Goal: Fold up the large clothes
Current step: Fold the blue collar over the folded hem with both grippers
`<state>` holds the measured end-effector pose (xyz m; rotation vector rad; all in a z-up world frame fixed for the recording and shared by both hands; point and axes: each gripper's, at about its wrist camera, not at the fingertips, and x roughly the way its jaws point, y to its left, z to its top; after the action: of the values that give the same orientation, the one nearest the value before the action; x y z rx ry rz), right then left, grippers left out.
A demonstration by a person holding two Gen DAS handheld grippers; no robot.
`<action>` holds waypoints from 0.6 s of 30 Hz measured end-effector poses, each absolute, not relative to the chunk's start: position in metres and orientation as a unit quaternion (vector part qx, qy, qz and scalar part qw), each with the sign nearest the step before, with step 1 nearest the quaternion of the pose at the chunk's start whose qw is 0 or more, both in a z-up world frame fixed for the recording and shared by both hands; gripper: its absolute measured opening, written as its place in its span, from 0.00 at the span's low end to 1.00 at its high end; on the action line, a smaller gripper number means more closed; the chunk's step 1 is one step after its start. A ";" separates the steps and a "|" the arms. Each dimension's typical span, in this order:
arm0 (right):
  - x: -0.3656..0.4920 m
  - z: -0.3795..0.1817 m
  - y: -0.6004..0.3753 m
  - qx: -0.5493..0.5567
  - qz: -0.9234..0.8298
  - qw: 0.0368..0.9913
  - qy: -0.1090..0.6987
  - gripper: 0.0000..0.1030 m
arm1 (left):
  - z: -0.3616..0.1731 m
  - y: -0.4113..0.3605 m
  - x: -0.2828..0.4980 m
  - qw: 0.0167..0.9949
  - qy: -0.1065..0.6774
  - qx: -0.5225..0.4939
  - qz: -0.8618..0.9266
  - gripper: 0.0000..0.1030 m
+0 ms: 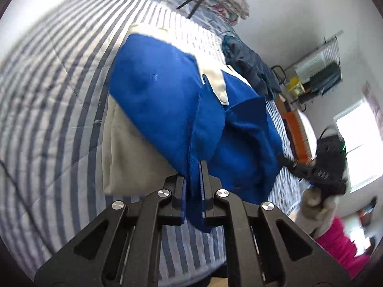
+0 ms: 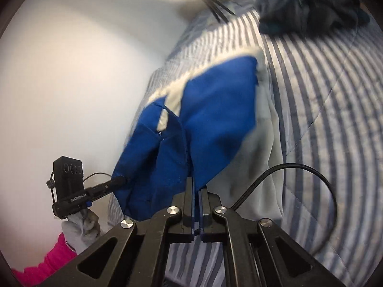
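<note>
A large blue garment [image 1: 162, 91] with white and grey panels lies on a striped bed [image 1: 52, 76]. My left gripper [image 1: 194, 174] is shut on a blue edge of it, lifted off the bed. The right gripper shows at the right of the left wrist view [image 1: 318, 167], held by a gloved hand. In the right wrist view my right gripper [image 2: 196, 186] is shut on another blue edge of the garment [image 2: 215, 110], which hangs up from the bed [image 2: 323, 95]. The left gripper [image 2: 71, 186] appears at the lower left there, its tip at the cloth.
A dark heap of clothes [image 1: 249, 62] lies further along the bed, also in the right wrist view [image 2: 311, 4]. A black hanger [image 1: 194, 2] and patterned fabric lie near the far end. Shelves [image 1: 316, 69] and a window [image 1: 359, 143] stand beyond the bed.
</note>
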<state>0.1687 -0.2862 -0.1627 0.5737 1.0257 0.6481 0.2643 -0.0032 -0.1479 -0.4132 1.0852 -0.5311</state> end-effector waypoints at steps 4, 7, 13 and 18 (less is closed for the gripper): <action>0.163 -0.188 -0.281 0.250 0.280 0.775 0.508 0.00 | -0.173 -0.019 0.251 0.798 0.535 -0.154 -0.232 0.06; 0.165 -0.217 -0.274 0.230 0.256 0.770 0.538 0.00 | -0.202 -0.021 0.254 0.787 0.558 -0.156 -0.212 0.06; 0.164 -0.192 -0.275 0.205 0.263 0.773 0.540 0.07 | -0.188 -0.022 0.249 0.787 0.560 -0.144 -0.214 0.12; 0.142 -0.141 -0.288 0.151 0.275 0.810 0.495 0.27 | -0.147 0.007 0.233 0.798 0.537 -0.151 -0.228 0.26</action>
<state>0.1419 -0.2884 -0.1411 0.3236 1.0587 0.5883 0.2331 0.0070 -0.1465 -0.3253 1.1539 -0.4899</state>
